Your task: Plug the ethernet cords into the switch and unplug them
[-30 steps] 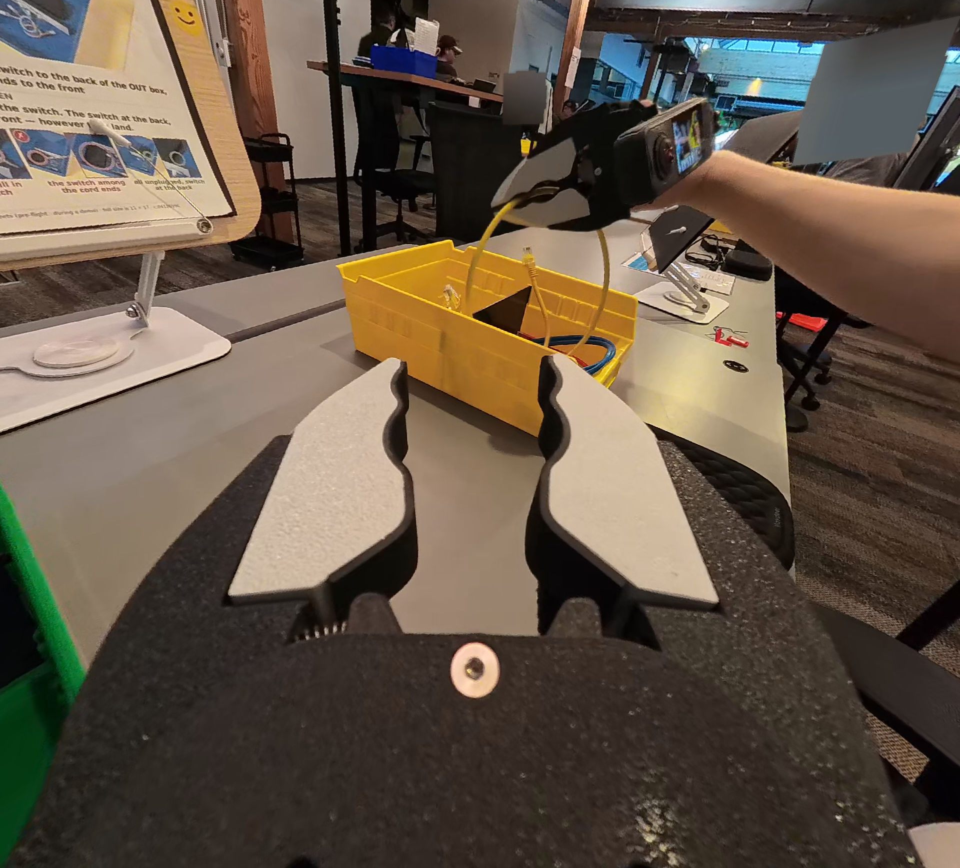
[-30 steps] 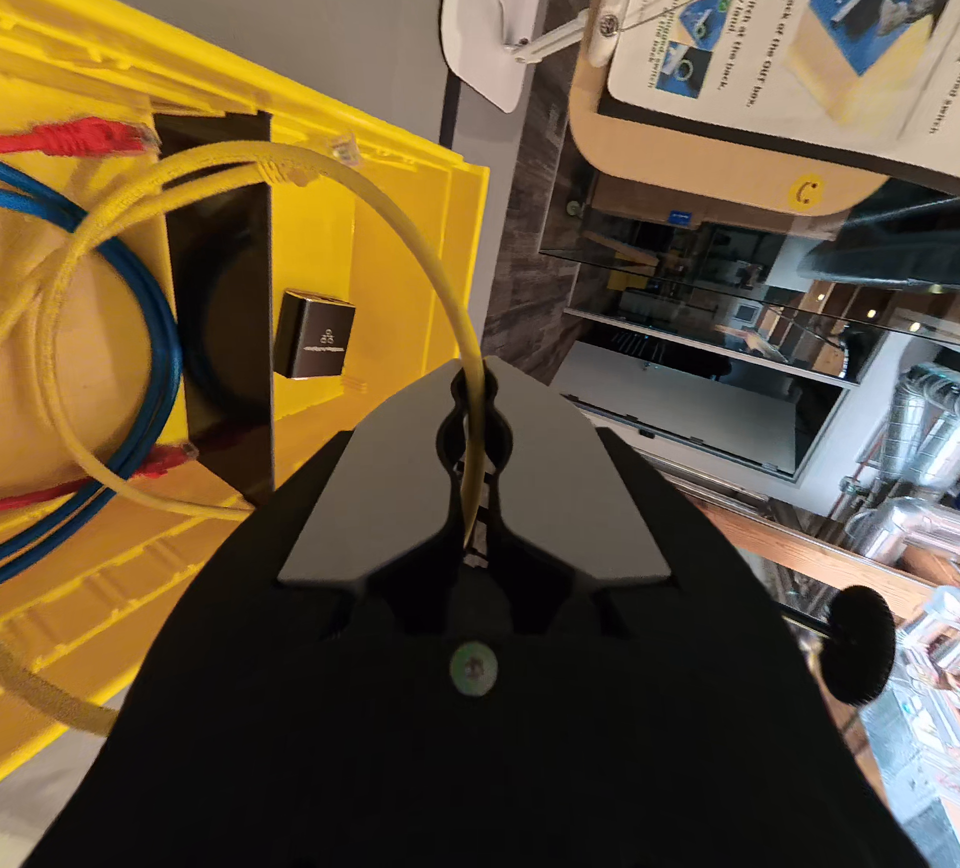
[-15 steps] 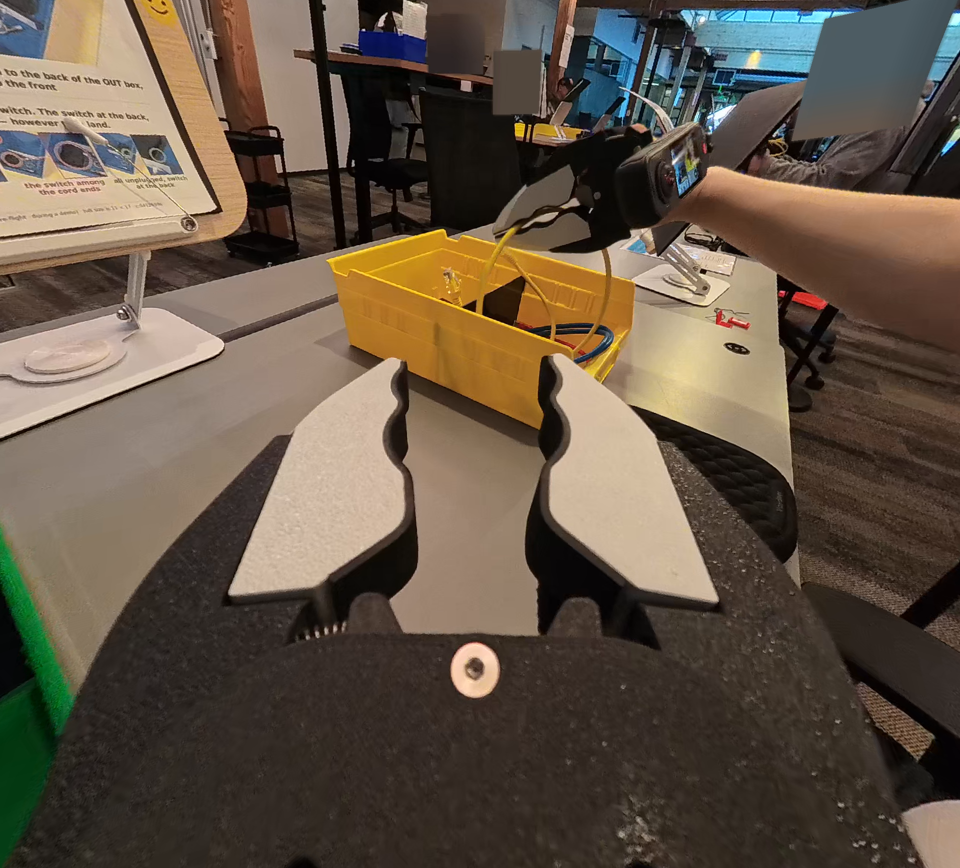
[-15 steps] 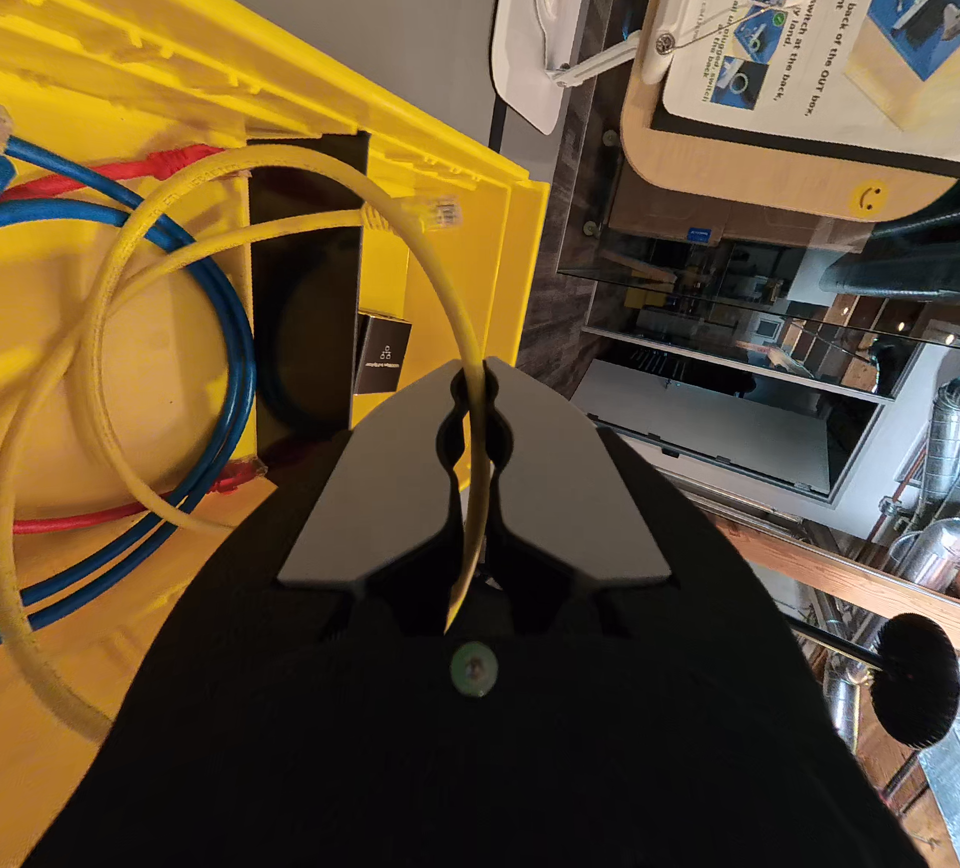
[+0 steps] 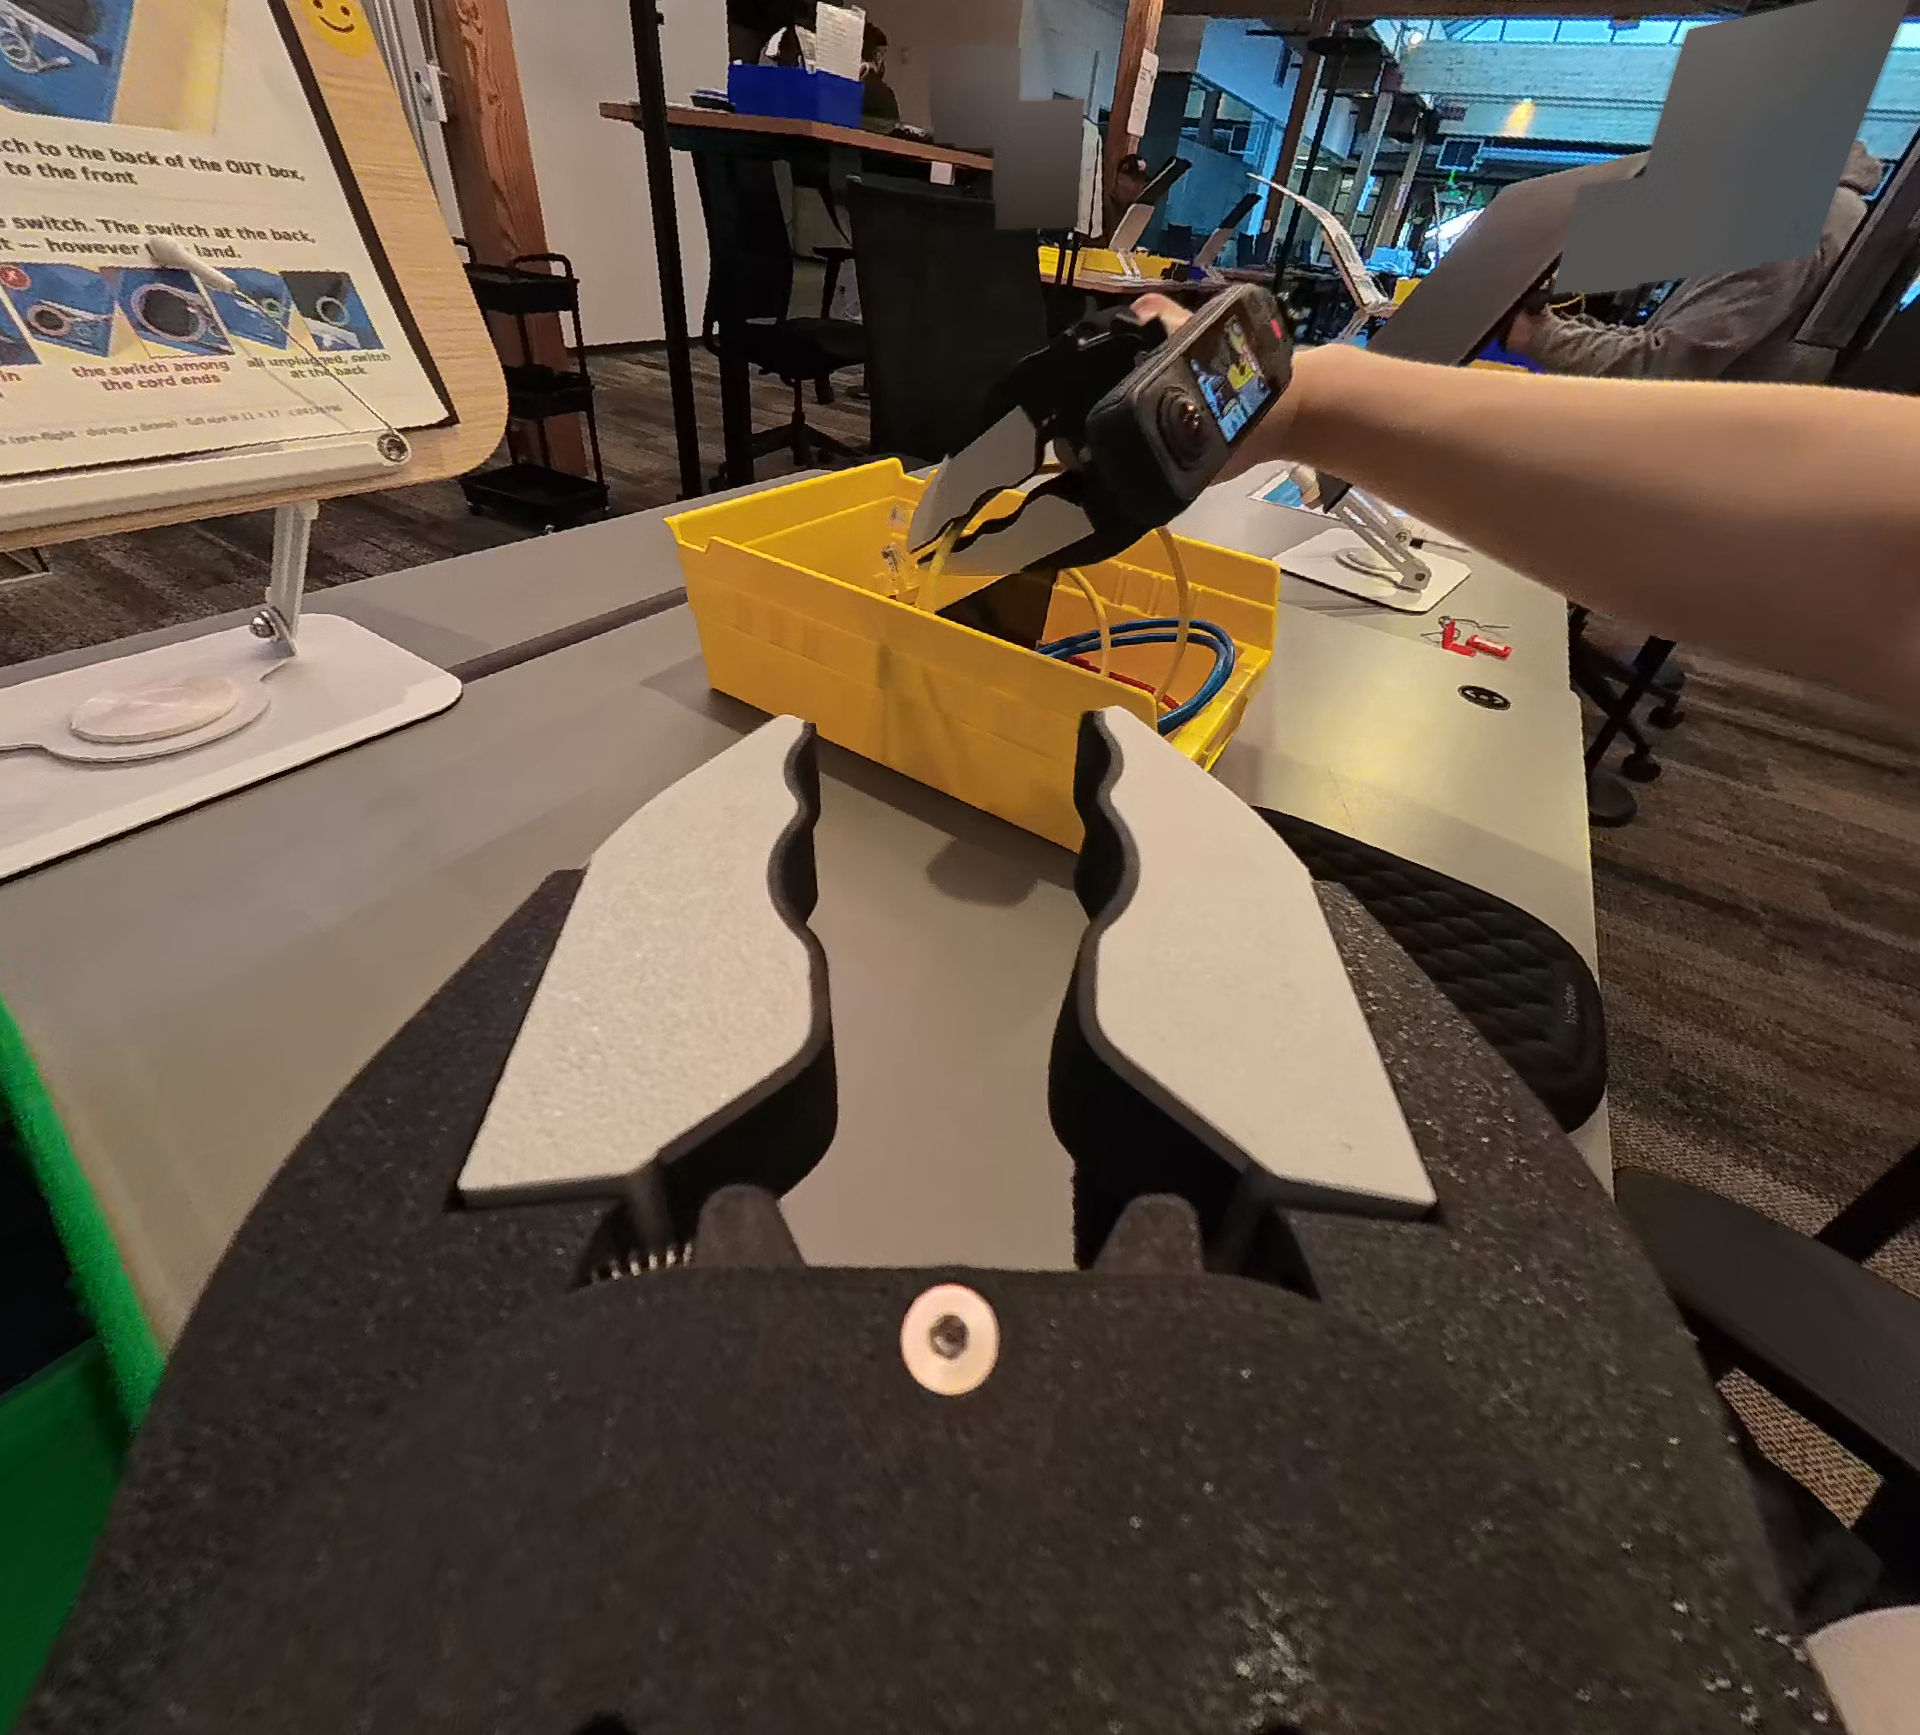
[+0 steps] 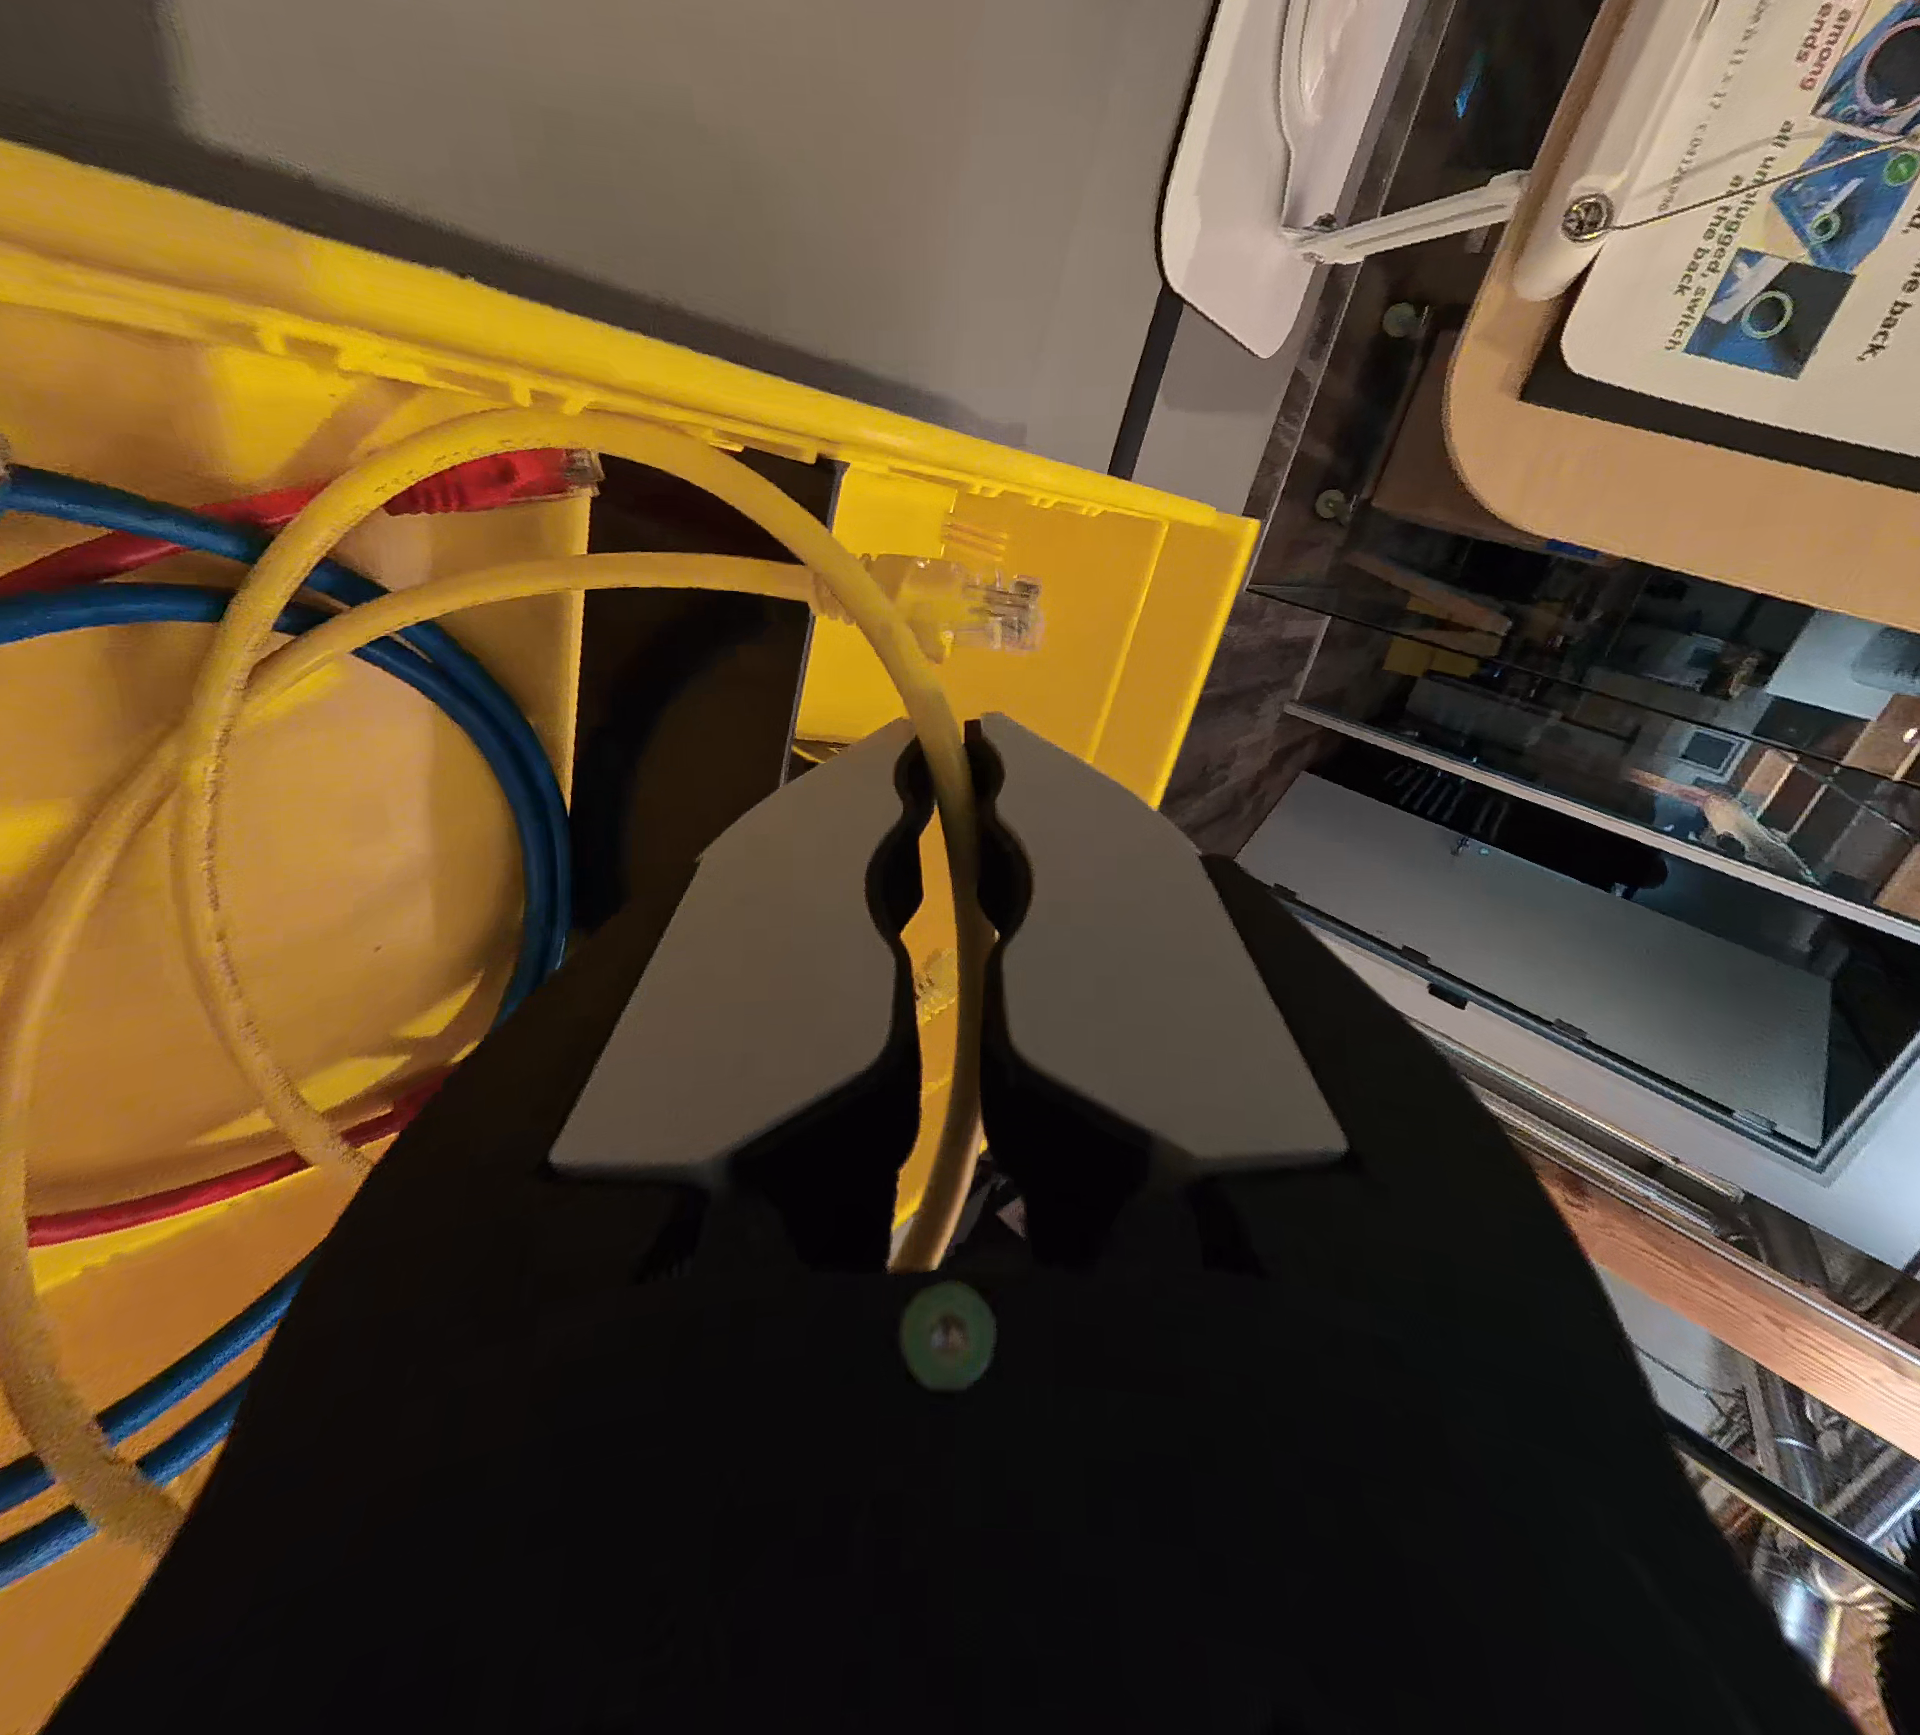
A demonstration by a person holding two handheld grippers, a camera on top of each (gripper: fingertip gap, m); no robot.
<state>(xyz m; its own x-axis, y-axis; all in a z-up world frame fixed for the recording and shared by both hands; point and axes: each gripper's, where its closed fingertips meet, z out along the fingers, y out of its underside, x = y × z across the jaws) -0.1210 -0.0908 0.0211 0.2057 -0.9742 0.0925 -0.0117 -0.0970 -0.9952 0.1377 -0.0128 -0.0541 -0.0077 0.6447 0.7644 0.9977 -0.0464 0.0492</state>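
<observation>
The right claw [image 6: 940, 735] hangs over the yellow bin [image 6: 1174, 646], tilted down into it, with a yellow ethernet cord [image 6: 904, 646] running between its fingers [image 6: 1101, 937]. The tips sit almost together around the cord, though a sliver of space shows beside it — I cannot tell whether the pads truly press on it. From the tips the cord arches up and loops back across the bin; its clear plug [image 6: 977, 615] hangs free beside the bin's end wall, plugged into nothing.

Under that loop lie a blue cord [image 6: 520, 750] and a red cord [image 6: 457, 485], coiled on the bin floor. A dark divider panel [image 6: 686, 750] stands across the bin; the switch does not show clearly in either view.

The left claw [image 5: 940, 750] is released — its fingers stand well apart with only the grey bench [image 5: 436, 854] between them, short of the bin's near wall. An instruction board on a white stand [image 5: 208, 688] sits on the bench to the left.
</observation>
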